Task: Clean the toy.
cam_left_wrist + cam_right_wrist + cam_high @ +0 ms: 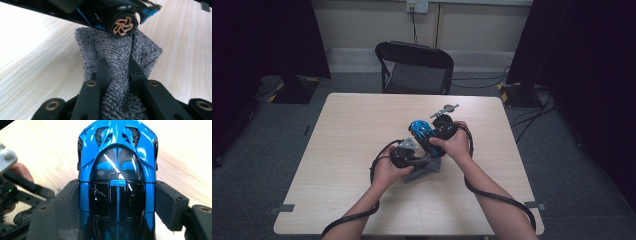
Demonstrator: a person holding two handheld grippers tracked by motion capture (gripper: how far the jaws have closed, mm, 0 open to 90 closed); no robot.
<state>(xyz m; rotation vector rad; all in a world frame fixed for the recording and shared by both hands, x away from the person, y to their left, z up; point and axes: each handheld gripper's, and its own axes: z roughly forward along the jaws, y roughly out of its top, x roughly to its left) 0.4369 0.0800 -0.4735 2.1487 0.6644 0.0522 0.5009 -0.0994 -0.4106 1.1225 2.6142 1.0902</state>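
Note:
A blue and black toy car [421, 131] is held above the middle of the table, with my right gripper [426, 137] shut on its sides. In the right gripper view the car [117, 170] sits roof up between the two grey pads [172, 205] of my right gripper [117, 202]. A grey towelling cloth [426, 170] hangs below the car, and my left gripper [419, 162] is shut on it. In the left gripper view the cloth [117, 57] is bunched between the jaws of my left gripper [117, 67] and reaches up to the car's copper-rimmed wheel [122, 25].
The light wooden table [362, 125] is bare around the hands. A black folding chair [414, 67] stands behind its far edge. Black cables trail from both grippers over the near edge. Dark curtains and stands flank the table.

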